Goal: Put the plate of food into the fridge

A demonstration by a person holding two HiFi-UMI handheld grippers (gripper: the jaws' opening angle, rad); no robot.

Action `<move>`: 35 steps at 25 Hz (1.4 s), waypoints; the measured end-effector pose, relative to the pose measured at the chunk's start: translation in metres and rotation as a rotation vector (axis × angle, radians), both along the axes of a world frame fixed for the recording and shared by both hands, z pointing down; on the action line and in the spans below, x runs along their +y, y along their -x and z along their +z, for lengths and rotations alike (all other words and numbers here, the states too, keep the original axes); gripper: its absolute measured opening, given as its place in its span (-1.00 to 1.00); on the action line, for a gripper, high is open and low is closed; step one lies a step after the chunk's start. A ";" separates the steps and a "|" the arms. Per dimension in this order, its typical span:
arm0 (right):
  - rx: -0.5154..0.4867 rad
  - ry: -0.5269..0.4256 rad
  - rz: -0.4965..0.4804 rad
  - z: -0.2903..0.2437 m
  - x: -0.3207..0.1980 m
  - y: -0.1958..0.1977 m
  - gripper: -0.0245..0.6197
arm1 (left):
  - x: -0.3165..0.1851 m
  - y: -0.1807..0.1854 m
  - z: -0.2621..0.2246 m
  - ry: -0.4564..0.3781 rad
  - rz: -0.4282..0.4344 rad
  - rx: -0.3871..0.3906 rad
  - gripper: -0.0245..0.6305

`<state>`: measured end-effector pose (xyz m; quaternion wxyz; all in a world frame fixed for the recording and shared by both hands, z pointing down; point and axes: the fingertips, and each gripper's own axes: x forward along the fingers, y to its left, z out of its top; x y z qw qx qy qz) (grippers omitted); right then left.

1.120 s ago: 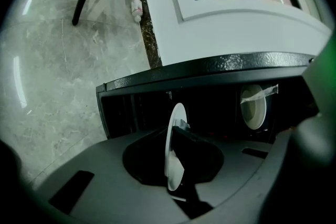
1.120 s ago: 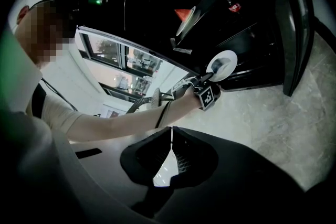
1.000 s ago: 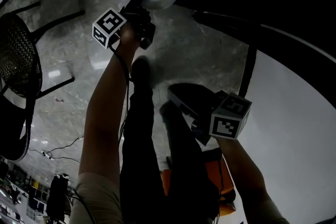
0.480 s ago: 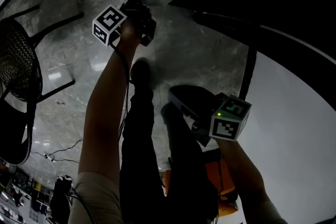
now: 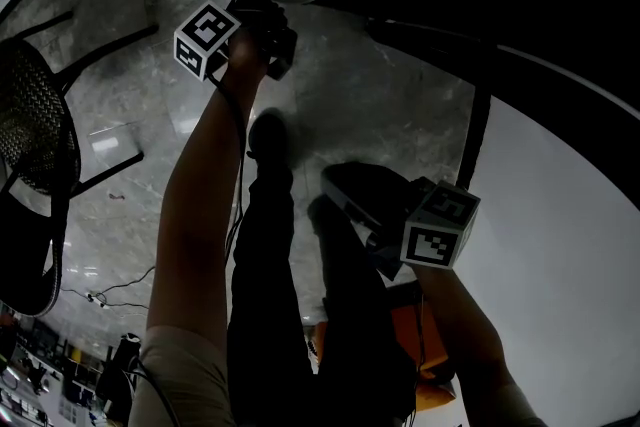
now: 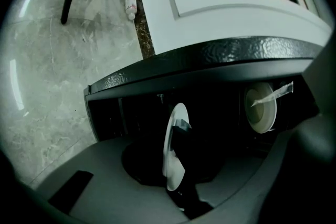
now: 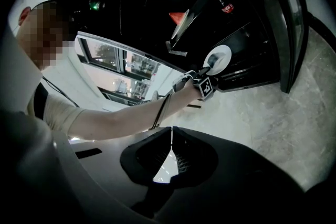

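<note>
Black jaws of the right hand-held gripper (image 7: pixel 171 136) press together with nothing between them, low and close to the person. Farther out, a bare arm (image 7: pixel 121 115) reaches forward, and the left hand-held gripper (image 6: pixel 176 124) pinches the rim of the white plate (image 6: pixel 171 170). The plate is up in the air, right at the dark open fridge (image 7: pixel 157 2). Deep inside sits another round white dish (image 6: pixel 261 107).

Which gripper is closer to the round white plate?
Left. The left gripper clamps the round white plate by its rim; the right gripper, shut and empty, hangs far behind it.
</note>
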<state>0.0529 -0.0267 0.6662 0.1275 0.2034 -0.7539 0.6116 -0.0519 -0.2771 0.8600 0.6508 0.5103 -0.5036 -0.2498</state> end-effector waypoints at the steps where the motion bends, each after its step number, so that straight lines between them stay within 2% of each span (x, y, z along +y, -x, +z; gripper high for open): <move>1: -0.004 0.002 -0.002 -0.001 0.001 0.000 -0.85 | 0.000 0.000 0.000 0.000 0.004 -0.006 -0.87; 5: -0.008 0.009 -0.008 0.000 0.003 0.000 -0.85 | -0.003 -0.002 -0.002 -0.020 0.042 -0.072 -0.83; 7: -0.011 0.012 -0.011 0.000 0.003 0.001 -0.85 | -0.004 -0.003 -0.002 -0.024 0.054 -0.088 -0.55; 13: -0.013 0.014 -0.025 0.001 0.004 -0.001 -0.85 | -0.001 0.000 -0.002 -0.018 0.084 -0.126 -0.44; 20: -0.010 0.016 -0.036 0.003 0.004 0.000 -0.85 | 0.018 0.002 0.000 0.012 0.137 -0.152 -0.46; 27: 0.004 0.001 -0.045 0.004 0.007 0.000 -0.85 | 0.019 -0.004 -0.004 0.003 0.149 -0.145 -0.83; 31: 0.016 0.024 -0.023 0.009 0.012 -0.004 -0.85 | 0.015 -0.001 -0.005 0.005 0.150 -0.150 -0.83; 35: 0.025 0.000 -0.020 0.010 0.007 -0.007 -0.85 | 0.007 -0.002 -0.005 -0.001 0.139 -0.154 -0.84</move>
